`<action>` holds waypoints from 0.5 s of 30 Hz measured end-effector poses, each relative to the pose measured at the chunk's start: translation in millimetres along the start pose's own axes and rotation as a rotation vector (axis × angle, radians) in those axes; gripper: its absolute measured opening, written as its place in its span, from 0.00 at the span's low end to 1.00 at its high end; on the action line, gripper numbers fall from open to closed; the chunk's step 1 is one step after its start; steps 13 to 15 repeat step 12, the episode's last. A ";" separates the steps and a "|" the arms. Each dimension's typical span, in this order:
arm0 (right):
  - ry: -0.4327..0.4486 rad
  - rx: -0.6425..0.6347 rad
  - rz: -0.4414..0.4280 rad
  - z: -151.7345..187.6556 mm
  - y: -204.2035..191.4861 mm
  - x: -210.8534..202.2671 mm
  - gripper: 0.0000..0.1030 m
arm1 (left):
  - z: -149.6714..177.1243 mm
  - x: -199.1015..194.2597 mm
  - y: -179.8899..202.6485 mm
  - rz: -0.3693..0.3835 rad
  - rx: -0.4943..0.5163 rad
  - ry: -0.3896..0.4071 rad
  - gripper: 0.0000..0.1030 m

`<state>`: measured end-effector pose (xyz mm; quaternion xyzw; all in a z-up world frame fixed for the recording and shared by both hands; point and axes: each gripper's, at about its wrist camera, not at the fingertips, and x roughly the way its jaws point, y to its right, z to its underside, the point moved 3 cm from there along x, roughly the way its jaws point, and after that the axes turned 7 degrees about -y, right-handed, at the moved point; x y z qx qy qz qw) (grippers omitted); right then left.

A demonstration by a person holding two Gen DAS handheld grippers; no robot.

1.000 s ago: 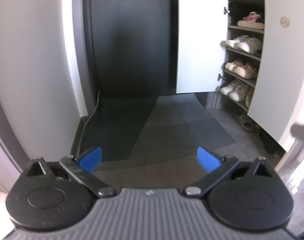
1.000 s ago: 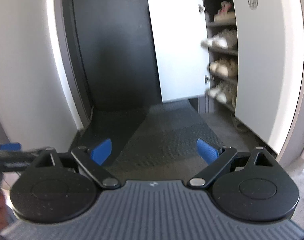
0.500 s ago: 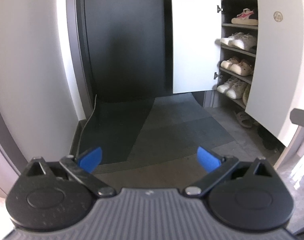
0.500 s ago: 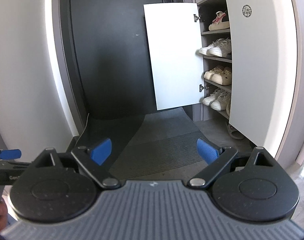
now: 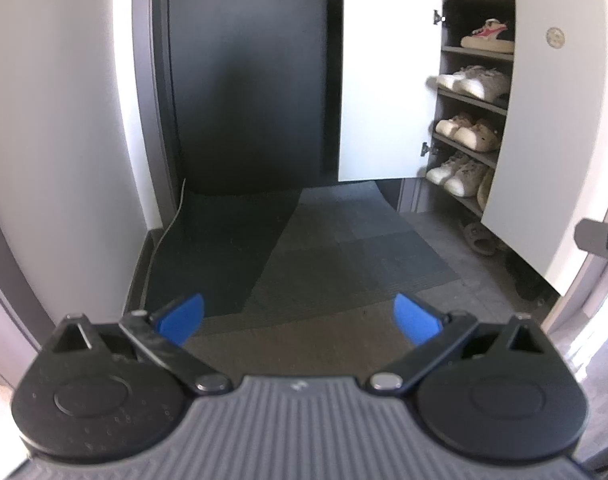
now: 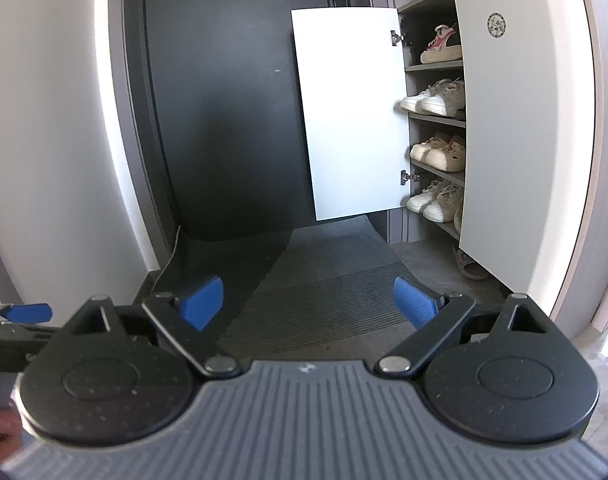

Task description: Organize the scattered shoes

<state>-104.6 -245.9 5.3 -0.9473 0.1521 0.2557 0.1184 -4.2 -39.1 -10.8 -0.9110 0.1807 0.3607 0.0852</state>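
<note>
In the left wrist view, the white wall (image 5: 55, 120) fills the left of the frame, and a dark door (image 5: 247, 80) stands at upper centre. Below it a dark ribbed mat (image 5: 336, 256) covers the floor through the middle. The left gripper (image 5: 299, 318) sits at the bottom with its blue-padded jaws spread wide and nothing between them. At upper right the shoe cabinet (image 5: 474, 50) has both white doors (image 5: 388, 80) swung out. On its shelves sit a pink-trimmed shoe (image 5: 488, 35) at the top, a white sneaker pair (image 5: 474, 82) below, a cream clog pair (image 5: 466, 130) next, and another pale sneaker pair (image 5: 456, 172) lowest. A brown sandal (image 5: 478, 238) lies on the floor at the cabinet's foot, right of the mat, partly under the nearer door.

In the right wrist view, the left gripper's blue tip (image 6: 27, 312) pokes in at the lower left edge. The right gripper (image 6: 310, 300) at the bottom is likewise gaping and empty above the mat (image 6: 324, 300). The cabinet (image 6: 434, 68) stands at upper right, and the sandal (image 6: 470, 268) shows beneath the nearer door (image 6: 520, 140).
</note>
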 end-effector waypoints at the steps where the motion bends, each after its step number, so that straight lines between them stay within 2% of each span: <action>1: 0.000 0.003 -0.002 0.0 0.0 -0.2 0.92 | 0.4 -0.3 -0.9 0.001 -0.003 -0.001 1.00; 15: 0.005 -0.007 0.009 0.8 -3.8 -0.5 0.92 | 2.4 -4.6 -4.8 -0.008 0.000 0.011 1.00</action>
